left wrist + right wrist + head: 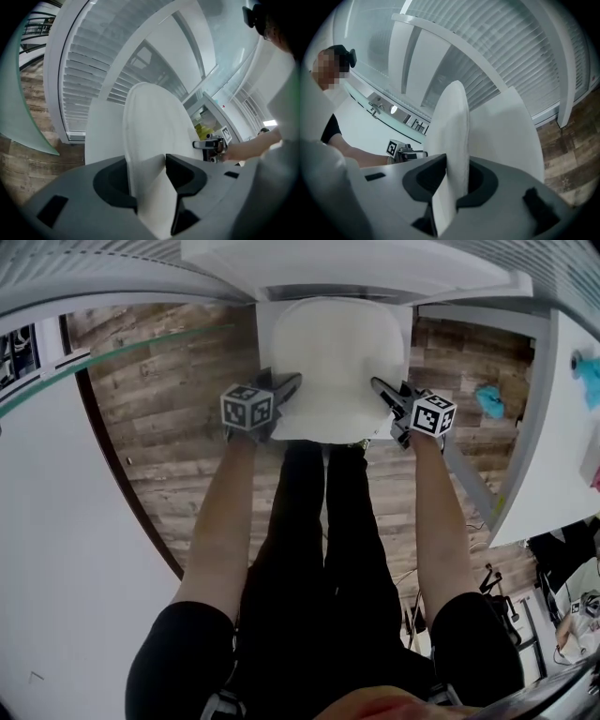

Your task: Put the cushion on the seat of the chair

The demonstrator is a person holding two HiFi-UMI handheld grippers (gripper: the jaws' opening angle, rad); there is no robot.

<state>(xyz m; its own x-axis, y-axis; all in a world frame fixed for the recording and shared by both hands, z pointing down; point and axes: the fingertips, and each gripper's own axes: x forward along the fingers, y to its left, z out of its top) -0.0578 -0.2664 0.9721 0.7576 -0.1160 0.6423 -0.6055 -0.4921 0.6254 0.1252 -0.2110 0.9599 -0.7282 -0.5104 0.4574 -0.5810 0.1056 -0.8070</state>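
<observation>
A cream cushion (337, 362) lies flat over the seat of a white chair (356, 263) straight ahead of me. My left gripper (289, 382) is at its left edge and my right gripper (380, 388) at its right edge. In the left gripper view the cushion (150, 122) passes between the jaws of the left gripper (146, 171) at full thickness, unsqueezed, so they stand open. In the right gripper view the right gripper (452, 180) pinches the cushion's edge (452, 122) thin. The chair back (506, 136) rises behind the cushion.
A white table (553, 409) runs along the right, with a teal thing (489, 401) beside it. A white surface (56, 521) with a glass edge fills the left. The floor (169, 381) is wooden planks. Slatted blinds (89, 70) stand behind the chair.
</observation>
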